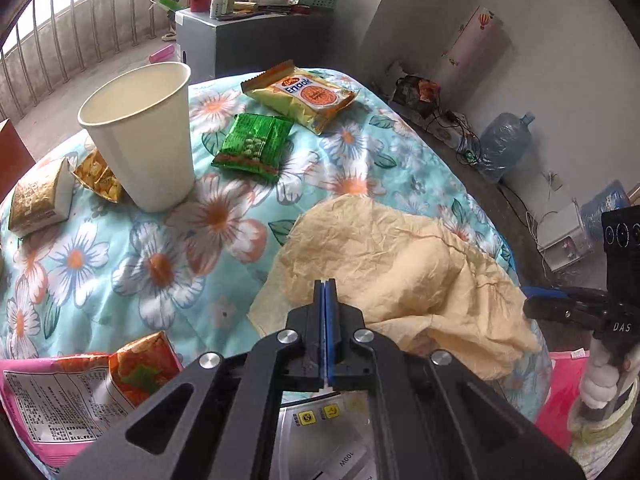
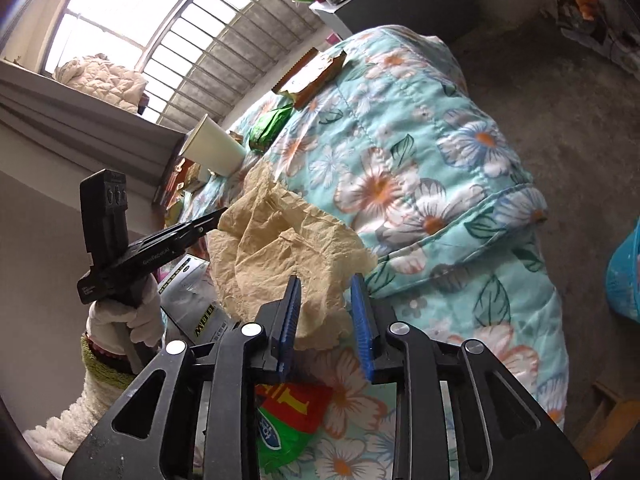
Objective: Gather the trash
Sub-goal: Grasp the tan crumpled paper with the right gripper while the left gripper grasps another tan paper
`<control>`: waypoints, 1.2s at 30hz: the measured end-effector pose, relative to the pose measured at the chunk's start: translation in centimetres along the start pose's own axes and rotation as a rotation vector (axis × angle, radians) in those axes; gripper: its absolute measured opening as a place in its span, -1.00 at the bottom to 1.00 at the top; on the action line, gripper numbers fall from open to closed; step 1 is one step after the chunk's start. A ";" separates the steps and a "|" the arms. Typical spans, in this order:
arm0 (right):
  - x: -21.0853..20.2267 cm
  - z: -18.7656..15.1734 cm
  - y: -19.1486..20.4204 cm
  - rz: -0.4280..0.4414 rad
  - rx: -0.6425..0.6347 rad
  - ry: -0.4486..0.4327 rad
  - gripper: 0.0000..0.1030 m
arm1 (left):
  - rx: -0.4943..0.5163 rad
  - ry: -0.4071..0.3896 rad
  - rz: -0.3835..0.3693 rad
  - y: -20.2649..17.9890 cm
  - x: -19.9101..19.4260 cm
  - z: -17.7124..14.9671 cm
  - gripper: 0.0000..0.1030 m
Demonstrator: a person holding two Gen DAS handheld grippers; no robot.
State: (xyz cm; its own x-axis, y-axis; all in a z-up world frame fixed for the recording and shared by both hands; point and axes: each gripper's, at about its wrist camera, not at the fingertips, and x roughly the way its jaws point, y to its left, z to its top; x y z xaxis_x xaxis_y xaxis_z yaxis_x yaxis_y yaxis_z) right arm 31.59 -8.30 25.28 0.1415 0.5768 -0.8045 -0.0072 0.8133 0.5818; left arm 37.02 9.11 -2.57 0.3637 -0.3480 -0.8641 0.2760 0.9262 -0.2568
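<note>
A crumpled tan paper bag (image 1: 392, 264) lies on the floral quilt (image 1: 168, 264). My left gripper (image 1: 329, 282) is shut, its tips over the bag's near edge; whether it pinches paper I cannot tell. In the right wrist view the left gripper (image 2: 218, 214) touches the bag's (image 2: 280, 248) left edge. My right gripper (image 2: 326, 280) is open, its jaws on either side of the bag's lower edge. Other trash: a white paper cup (image 1: 144, 136), a green snack packet (image 1: 254, 146), a yellow Enaak packet (image 1: 304, 94), a pink wrapper (image 1: 60, 396).
A small gold carton (image 1: 38, 200) and a chip packet (image 1: 98, 178) lie left of the cup. A silver pouch (image 2: 188, 288) sits under my left gripper. A cluttered cabinet (image 1: 256, 28) stands behind. A water jug (image 1: 504, 144) and cables lie on the floor right.
</note>
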 end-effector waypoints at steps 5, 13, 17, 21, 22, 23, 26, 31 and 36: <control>-3.9 0.8 4.0 -0.001 -0.197 -0.215 0.13 | 0.009 0.007 -0.016 0.1 -0.2 0.1 -1.00; 4.6 2.1 9.1 -0.008 -0.513 -0.010 0.49 | -0.011 0.011 -0.034 0.5 -0.5 0.2 -1.00; 8.0 2.1 9.0 -0.024 -0.573 0.100 0.57 | -0.024 0.012 -0.050 0.6 -0.5 0.2 -1.00; 9.3 2.9 7.3 0.031 -0.458 0.143 0.43 | -0.034 -0.004 -0.069 0.7 -0.8 0.4 -1.00; 9.5 3.3 6.7 0.046 -0.418 0.143 0.35 | -0.036 -0.013 -0.078 0.7 -1.0 0.4 -0.99; 9.4 3.6 6.1 0.062 -0.383 0.146 0.22 | -0.040 -0.023 -0.091 0.7 -1.2 0.3 -0.94; 9.4 3.7 4.7 0.083 -0.295 0.138 -0.14 | -0.079 -0.067 -0.141 1.1 -2.2 0.3 -0.54; 8.9 3.9 2.4 0.097 -0.159 0.108 -0.70 | -0.092 -0.147 -0.223 1.1 -4.6 -0.2 -0.43; 7.4 3.9 -0.9 0.127 -0.007 0.007 -0.88 | 0.099 -0.117 -0.276 -2.5 -5.8 -1.7 -0.21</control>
State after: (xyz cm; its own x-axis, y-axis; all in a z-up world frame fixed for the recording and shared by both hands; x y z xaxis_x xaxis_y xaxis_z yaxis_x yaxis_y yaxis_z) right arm 36.47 -5.05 19.22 0.1321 0.6760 -0.7250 -0.0319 0.7339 0.6785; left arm 32.70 9.04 2.33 0.3611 -0.6035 -0.7109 0.4616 0.7781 -0.4260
